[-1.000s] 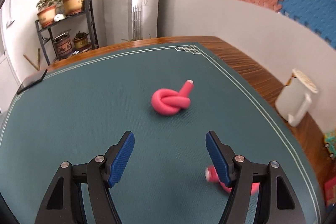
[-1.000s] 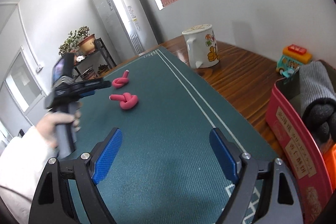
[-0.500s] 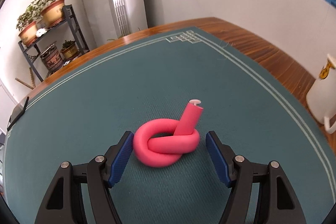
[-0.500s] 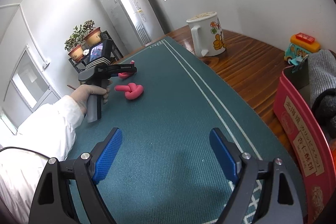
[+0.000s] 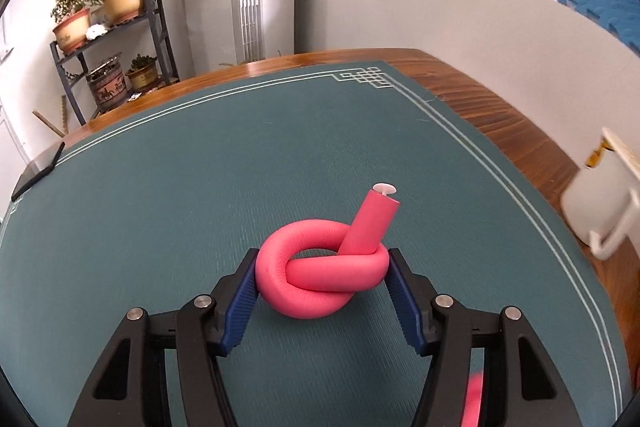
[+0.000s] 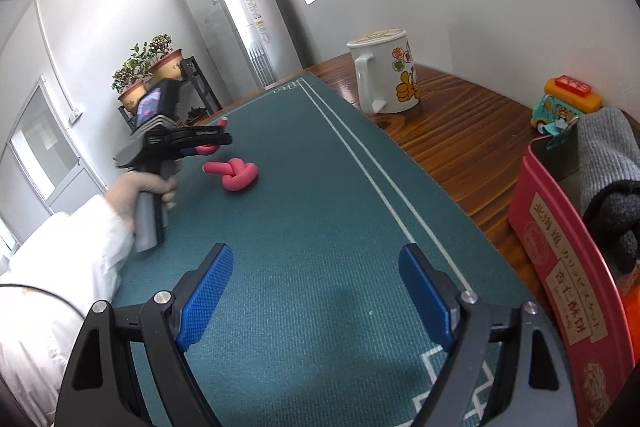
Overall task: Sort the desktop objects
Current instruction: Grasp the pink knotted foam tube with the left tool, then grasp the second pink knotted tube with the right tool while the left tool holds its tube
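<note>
While my left gripper squeezes the far pink foam knot, slipping is my worry.
Left wrist view: both blue pads touch the knot's sides on the green mat; soft foam could squirm out, its tail sticking up ahead. Right wrist view: my right gripper hangs spread wide and empty; the second knot lies well ahead-left, near enough, I judge, to get knocked.

Bright, even daylight fills my views; fisheye bends the edges, the mug blurs, soft shadow under my right claw.
</note>
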Motion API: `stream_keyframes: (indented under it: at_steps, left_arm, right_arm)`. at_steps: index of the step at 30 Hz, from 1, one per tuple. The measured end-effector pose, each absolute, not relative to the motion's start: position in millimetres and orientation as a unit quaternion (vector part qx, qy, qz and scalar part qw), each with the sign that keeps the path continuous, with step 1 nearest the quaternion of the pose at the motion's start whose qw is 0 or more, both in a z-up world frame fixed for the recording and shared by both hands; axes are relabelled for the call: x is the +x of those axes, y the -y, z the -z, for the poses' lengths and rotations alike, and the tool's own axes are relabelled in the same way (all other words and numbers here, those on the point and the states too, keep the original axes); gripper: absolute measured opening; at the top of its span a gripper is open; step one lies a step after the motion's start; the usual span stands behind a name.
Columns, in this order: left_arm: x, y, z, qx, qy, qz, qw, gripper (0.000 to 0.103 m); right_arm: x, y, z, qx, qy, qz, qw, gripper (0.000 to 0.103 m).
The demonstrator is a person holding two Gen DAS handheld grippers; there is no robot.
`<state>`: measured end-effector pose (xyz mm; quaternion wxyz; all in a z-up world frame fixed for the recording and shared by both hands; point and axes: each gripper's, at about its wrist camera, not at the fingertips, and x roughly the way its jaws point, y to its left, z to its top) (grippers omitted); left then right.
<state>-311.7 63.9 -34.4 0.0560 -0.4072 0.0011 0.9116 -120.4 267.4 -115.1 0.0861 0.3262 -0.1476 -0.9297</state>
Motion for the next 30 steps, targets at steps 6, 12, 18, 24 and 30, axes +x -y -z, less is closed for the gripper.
stream_keyframes:
  at_steps: [6, 12, 18, 24, 30]
  left_arm:
    - [-258.9, -54.9, 18.3, -0.403, 0.02, -0.913, 0.06, 0.063]
    - [-196.3, -41.8, 0.0, -0.386, 0.032, -0.92, 0.06, 0.063]
    - [-144.0, -27.9, -11.7, -0.36, 0.043, -0.93, 0.064, 0.063]
    - [-118.8, -13.0, -9.2, -0.355, 0.068, -0.929, 0.08, 0.063]
    - [-112.3, -2.8, -9.0, -0.349, 0.081, -0.929, 0.092, 0.063]
  right_arm:
    - [-124.0, -265.6, 118.0, 0.334, 0.14, 0.929, 0.081, 0.088]
    - [-125.9, -260.6, 120.1, 0.336, 0.128, 0.929, 0.084, 0.088]
    - [-129.1, -261.6, 124.4, 0.345, 0.144, 0.923, 0.093, 0.088]
    - [-138.8, -243.4, 118.4, 0.366, 0.111, 0.918, 0.1, 0.088]
    - [-175.3, -191.6, 82.4, 0.357, 0.033, 0.924, 0.135, 0.088]
